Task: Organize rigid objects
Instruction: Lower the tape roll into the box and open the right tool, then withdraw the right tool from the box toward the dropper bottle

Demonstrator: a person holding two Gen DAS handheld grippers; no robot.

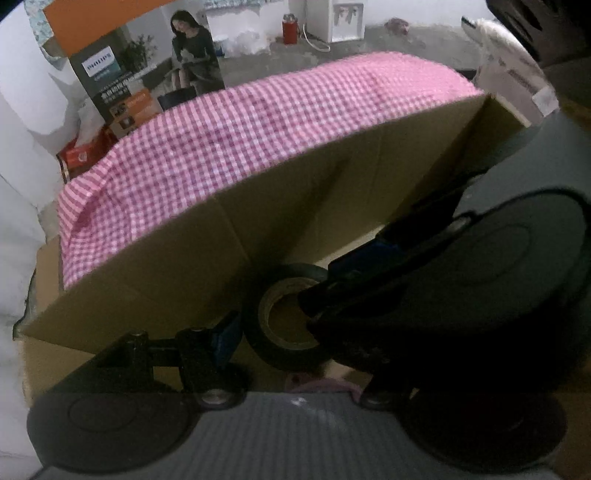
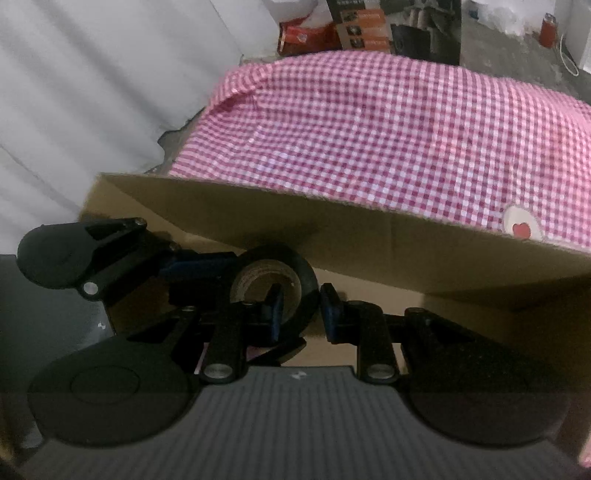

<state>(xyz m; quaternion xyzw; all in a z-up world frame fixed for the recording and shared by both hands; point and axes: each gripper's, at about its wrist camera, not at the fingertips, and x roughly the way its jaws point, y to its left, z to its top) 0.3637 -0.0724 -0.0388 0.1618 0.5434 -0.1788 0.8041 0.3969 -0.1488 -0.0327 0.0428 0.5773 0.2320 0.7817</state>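
Observation:
A black tape roll (image 1: 284,317) with a tan cardboard core is held upright over the open cardboard box (image 1: 229,236). In the right wrist view the roll (image 2: 275,286) sits between my right gripper's (image 2: 301,312) blue pads: one pad inside the core, one outside, shut on the roll's right wall. My left gripper (image 1: 273,325) has its left pad by the roll's left side. Its other finger is hidden behind the right gripper's body (image 1: 461,280), which crosses from the right. In the right wrist view the left gripper's finger (image 2: 199,267) touches the roll's left side.
A pink checked cloth (image 2: 388,122) covers the table beyond the box's far flap (image 2: 369,240). Printed cartons (image 1: 110,92), a red box (image 1: 81,157) and a red flask (image 1: 290,28) stand on the floor behind. White wall panels (image 2: 92,92) are to the left.

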